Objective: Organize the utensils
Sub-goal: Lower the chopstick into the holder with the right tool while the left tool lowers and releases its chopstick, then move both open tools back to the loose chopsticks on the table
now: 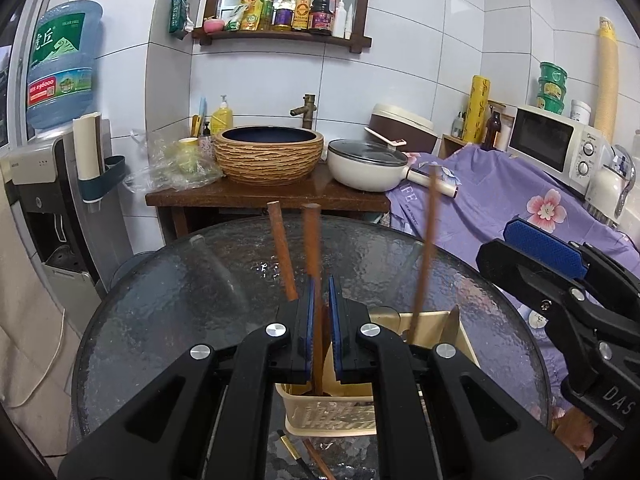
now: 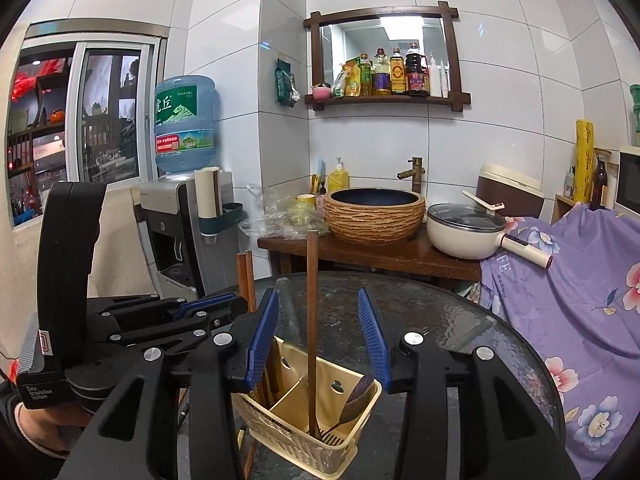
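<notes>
A beige utensil holder (image 2: 316, 436) stands on the round glass table (image 2: 460, 320); it also shows in the left wrist view (image 1: 332, 412). My left gripper (image 1: 320, 292) is shut on a brown chopstick (image 1: 312, 240) that stands in the holder's near compartment. A second chopstick (image 1: 282, 252) leans beside it. Another chopstick (image 2: 311, 320) stands upright in the right compartment, between the open jaws of my right gripper (image 2: 320, 300), untouched; it also shows in the left wrist view (image 1: 426, 256). A dark spoon (image 2: 358, 394) rests in the holder.
A chopstick (image 1: 316, 460) and a thin black tool (image 1: 290, 450) lie on the glass in front of the holder. Behind the table are a wooden counter (image 1: 264, 196) with basin (image 1: 268, 152), a white pot (image 1: 368, 164), and purple flowered cloth (image 1: 520, 196) at right.
</notes>
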